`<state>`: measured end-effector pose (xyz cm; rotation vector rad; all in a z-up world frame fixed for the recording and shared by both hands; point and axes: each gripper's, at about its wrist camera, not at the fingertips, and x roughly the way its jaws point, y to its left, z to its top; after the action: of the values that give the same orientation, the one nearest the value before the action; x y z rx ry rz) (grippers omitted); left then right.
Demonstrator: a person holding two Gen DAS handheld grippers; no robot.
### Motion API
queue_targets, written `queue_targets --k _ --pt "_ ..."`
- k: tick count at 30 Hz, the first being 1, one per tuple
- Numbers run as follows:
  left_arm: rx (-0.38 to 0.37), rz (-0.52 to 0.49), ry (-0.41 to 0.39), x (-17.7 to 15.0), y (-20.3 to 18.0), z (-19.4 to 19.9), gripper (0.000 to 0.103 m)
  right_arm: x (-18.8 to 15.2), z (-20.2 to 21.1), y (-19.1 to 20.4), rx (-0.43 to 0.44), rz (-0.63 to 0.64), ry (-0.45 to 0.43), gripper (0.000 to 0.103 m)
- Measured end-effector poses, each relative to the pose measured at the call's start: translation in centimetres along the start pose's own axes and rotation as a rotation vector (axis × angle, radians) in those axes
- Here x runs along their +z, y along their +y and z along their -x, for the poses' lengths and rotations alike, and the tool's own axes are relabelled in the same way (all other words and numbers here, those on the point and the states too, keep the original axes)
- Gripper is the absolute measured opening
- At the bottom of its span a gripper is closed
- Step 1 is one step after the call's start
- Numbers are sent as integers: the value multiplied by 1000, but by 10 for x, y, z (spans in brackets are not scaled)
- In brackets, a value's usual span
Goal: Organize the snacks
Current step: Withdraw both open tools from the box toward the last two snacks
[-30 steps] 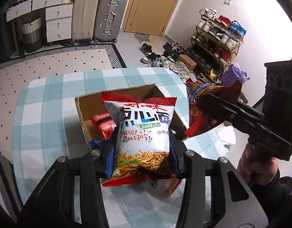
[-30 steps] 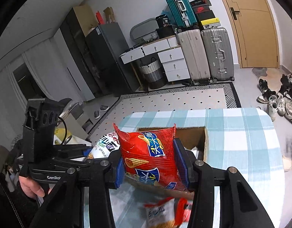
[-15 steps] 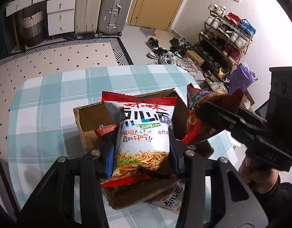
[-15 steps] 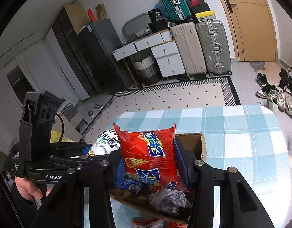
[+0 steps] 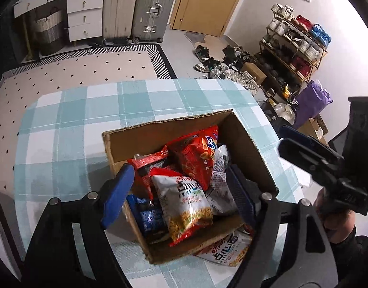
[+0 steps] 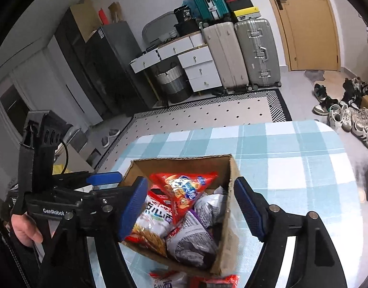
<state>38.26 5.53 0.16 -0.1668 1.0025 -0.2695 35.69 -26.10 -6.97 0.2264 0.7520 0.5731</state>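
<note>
Left hand-held gripper point(image 5: 181, 192): jaws opening, nothing between the pads; a second ago it clamped the white noodle-snack bag point(image 5: 186, 206), which now lies loose in the cardboard box point(image 5: 246, 144) below it.
Right hand-held gripper point(image 6: 191, 206): jaws opening, pads clear of everything; the red chip bag point(image 6: 184, 192) it gripped a second ago has dropped and rests tilted on the pile, against the far wall.
Box contents: both released bags lie on top of a blue packet point(image 5: 148, 216) and grey-white packets point(image 6: 193, 240); the box looks nearly full.
Box position: on the checked desk point(image 5: 71, 129), near its right edge.
Left outside: a noodle bag point(image 5: 227, 247) on the desk at the box's near wall, with another red-edged packet point(image 6: 215, 282) beside it.
Judgement: both drops done; loose packets near the box remain to be collected.
</note>
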Motion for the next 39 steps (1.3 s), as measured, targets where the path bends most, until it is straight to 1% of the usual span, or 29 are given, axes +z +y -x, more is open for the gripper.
queue_targets --k 3,5,9,13,15,24,30,32,39 --pt "11 7 -19 -6 -2 14 77 -1 15 4 -6 6 -15 79" --pt "35 15 -45 -13 -3 26 79 -3 27 10 -7 20 -32 80" --pt "60 7 -73 -24 -10 50 79 -9 51 24 -14 46 -59 82" --pt "69 2 -110 -37 -19 76 81 -14 73 37 -17 55 -83 86" --pt "77 -1 -129 -45 -23 89 82 -18 85 42 -18 64 -95 86" --pt "97 -7 -169 -79 -43 133 83 -38 128 67 -31 107 -129 88" --pt "154 -21 -200 -101 -60 155 84 -54 153 75 -36 111 -152 90" --pt "158 -22 -204 -111 -65 161 85 -60 159 76 -36 106 -154 93" --pt "166 -22 -222 -141 -76 172 89 -83 174 79 -32 90 -153 93"
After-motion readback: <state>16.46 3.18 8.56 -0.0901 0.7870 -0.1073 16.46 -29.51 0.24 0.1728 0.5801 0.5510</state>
